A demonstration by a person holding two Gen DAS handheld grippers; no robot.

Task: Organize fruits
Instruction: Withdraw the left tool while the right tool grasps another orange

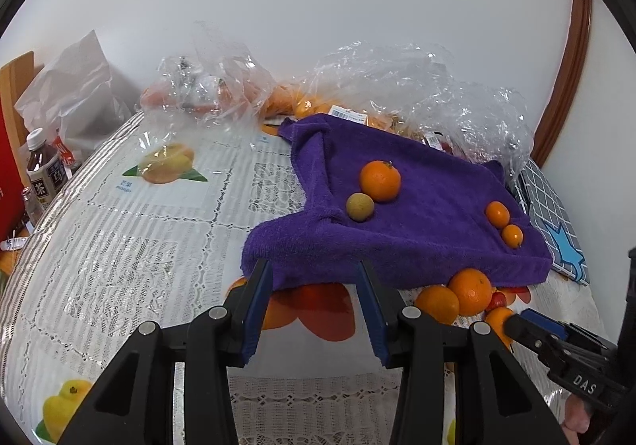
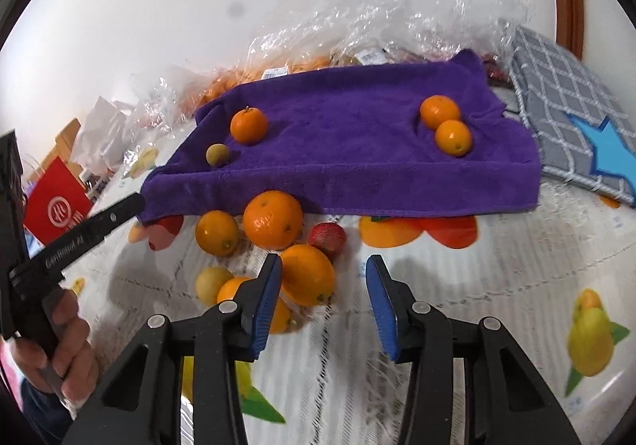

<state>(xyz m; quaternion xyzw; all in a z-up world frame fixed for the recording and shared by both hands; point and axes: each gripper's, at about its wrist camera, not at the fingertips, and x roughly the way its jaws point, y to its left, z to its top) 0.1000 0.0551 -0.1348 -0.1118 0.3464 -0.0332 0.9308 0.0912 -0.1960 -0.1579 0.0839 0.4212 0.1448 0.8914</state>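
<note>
Both sets of jaws stand apart with nothing between them: the left gripper (image 1: 314,309) hovers at the near edge of the purple towel (image 1: 417,206), and the right gripper (image 2: 324,306) hangs just beside the fruit pile in front of that towel, its left pad close to an orange (image 2: 308,274). On the towel lie a stemmed tangerine (image 1: 380,181) touching a small yellowish-green fruit (image 1: 359,207), and, well apart from them at the right side, two small oranges (image 1: 497,213) that touch each other. Off the towel, on the lace tablecloth (image 1: 119,246), a big orange (image 2: 273,219), a smaller orange (image 2: 217,232) and a red fruit (image 2: 327,239) cluster together. Crumpled clear plastic bags (image 1: 397,75) holding more fruit sit behind the towel.
</note>
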